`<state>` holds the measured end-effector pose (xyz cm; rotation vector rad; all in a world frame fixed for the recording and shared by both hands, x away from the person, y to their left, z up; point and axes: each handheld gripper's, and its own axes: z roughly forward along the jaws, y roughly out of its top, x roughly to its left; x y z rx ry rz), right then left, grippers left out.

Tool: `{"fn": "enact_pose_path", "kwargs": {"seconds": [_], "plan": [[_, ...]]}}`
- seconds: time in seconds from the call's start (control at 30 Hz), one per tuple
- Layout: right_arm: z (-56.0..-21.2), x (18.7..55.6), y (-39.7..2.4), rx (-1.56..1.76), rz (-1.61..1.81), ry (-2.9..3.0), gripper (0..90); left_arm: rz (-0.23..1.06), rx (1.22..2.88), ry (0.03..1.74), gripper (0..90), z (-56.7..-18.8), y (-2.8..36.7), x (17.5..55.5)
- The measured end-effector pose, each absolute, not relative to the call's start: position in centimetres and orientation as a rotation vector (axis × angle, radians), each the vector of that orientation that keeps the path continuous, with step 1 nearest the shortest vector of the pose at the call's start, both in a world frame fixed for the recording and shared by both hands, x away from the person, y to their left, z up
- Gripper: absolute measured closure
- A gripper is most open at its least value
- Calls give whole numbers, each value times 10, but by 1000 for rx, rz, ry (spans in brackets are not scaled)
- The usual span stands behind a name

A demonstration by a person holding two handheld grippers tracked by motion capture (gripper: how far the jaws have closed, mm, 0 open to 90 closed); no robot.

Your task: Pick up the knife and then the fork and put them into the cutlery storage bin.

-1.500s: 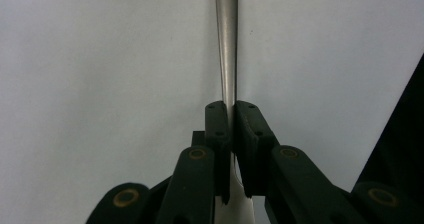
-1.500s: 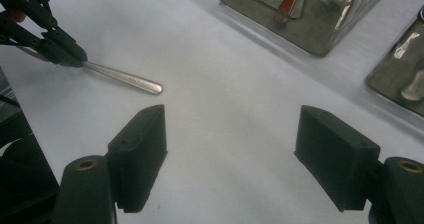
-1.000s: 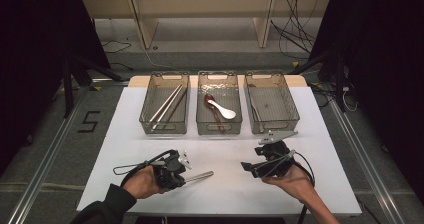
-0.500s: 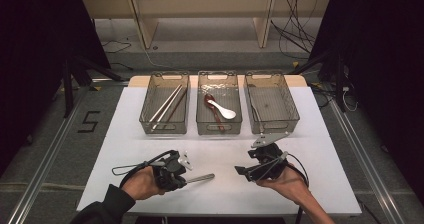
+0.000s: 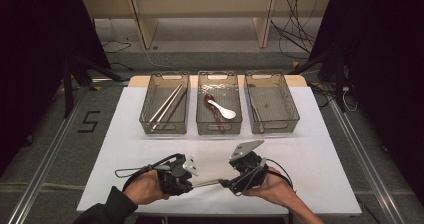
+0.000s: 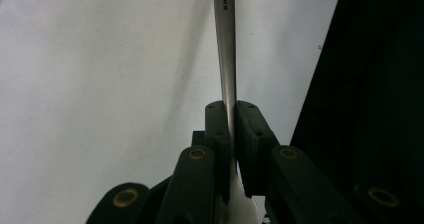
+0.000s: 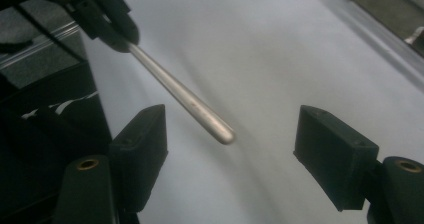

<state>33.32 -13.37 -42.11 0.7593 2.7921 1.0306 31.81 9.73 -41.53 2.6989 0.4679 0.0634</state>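
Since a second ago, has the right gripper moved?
Yes. The right gripper has slid left across the white table, from below the right-hand bin toward the middle bin.

Left gripper [image 5: 192,180] and right gripper [image 5: 226,184]: black bodies, blocky black jaws with brass-ringed screws, looping black cables, grey three-cornered plate; dark sleeve lower left.

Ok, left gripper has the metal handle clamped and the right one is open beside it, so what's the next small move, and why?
Probably close the right gripper on the handle: its free end lies between the open jaws, untouched, while the left gripper grips the other end.
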Motion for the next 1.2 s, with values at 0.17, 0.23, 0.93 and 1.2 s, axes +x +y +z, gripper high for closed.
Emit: {"fn": "enact_pose_path", "kwargs": {"seconds": [0.17,0.23,0.93,1.2], "plan": [[-426,328,-120,684,1003,2852,310,44,2681,438,842,-411,92,315],[-427,327,-117,646,981,2869,319,42,2678,428,842,-411,90,313],[-436,314,-106,404,870,2936,537,-5,2663,367,842,-411,80,307],[-438,311,-103,332,847,2934,627,-24,2656,353,842,-410,79,306]]}}
